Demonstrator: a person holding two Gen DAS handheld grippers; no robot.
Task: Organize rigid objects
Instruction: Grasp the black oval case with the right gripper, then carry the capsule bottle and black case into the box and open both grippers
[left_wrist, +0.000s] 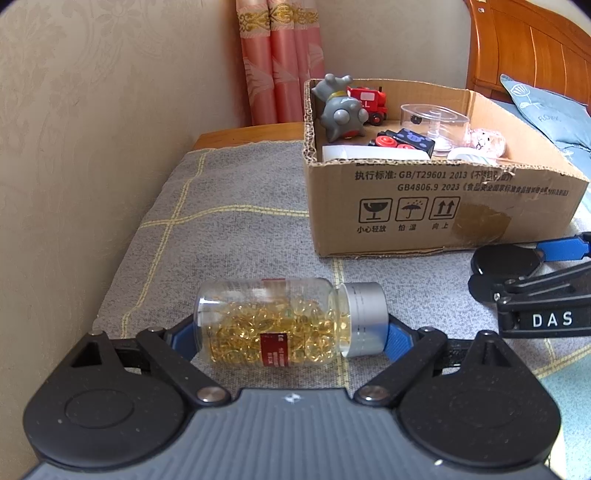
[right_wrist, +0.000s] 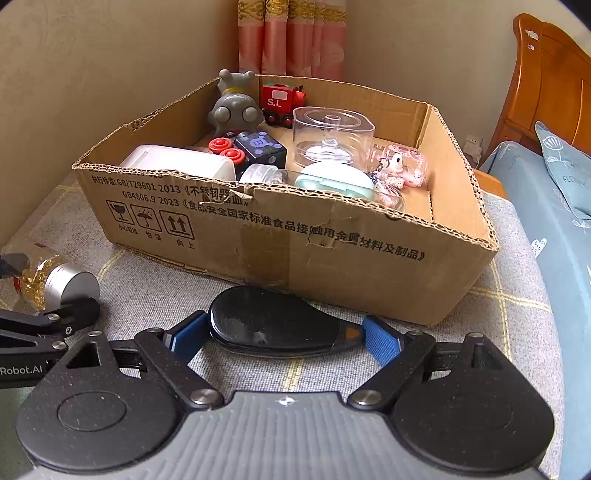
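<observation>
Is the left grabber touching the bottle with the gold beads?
Touching. In the left wrist view the left gripper has one blue pad on the bottle's glass base and the other on its silver cap.

**Grey checked cloth and its load**

I am looking at a surface covered by a grey cloth (left_wrist: 236, 236) with yellow grid lines. A cardboard box (right_wrist: 332, 251) is sitting directly on it, toward the back. A clear bottle (left_wrist: 273, 325) of golden capsules with a silver cap is lying on its side in front of the box. A flat black case (right_wrist: 273, 321) is lying just beside the box's front wall.
</observation>
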